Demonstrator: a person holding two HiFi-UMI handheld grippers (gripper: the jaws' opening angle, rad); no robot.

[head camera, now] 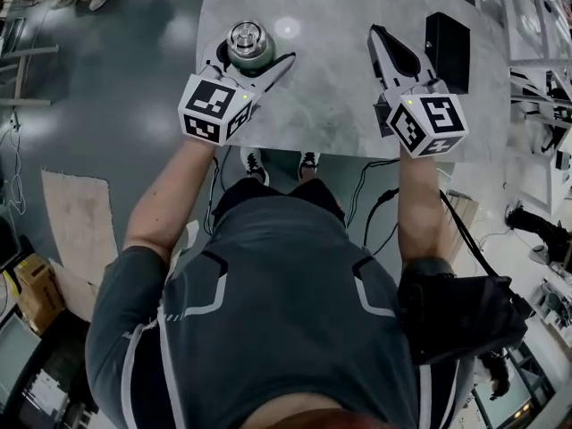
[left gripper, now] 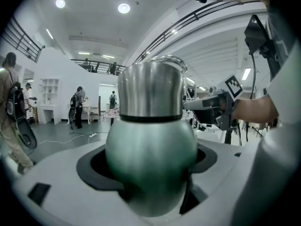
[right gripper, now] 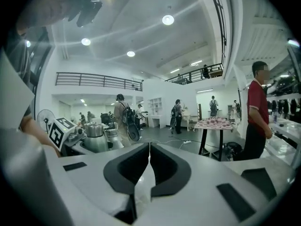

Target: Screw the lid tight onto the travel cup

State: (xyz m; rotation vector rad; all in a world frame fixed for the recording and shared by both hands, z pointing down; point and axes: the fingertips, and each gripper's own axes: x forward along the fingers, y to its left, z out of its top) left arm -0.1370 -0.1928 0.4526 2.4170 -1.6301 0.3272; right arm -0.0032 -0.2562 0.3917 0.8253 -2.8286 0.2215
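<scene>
The head camera looks steeply down from above the person's shoulders onto the bench (head camera: 340,105). It takes in the left tongs (head camera: 253,56) and the right tongs (head camera: 380,36) together, both a short way ahead of it. Each tongs camera sits low behind its own jaws and looks almost level along them. The left one is so near the cup (left gripper: 150,140) between its jaws that the cup fills mid-frame, and the right tongs show beyond, to the right. The right one looks past its closed jaws and catches the left tongs off to their left.
</scene>
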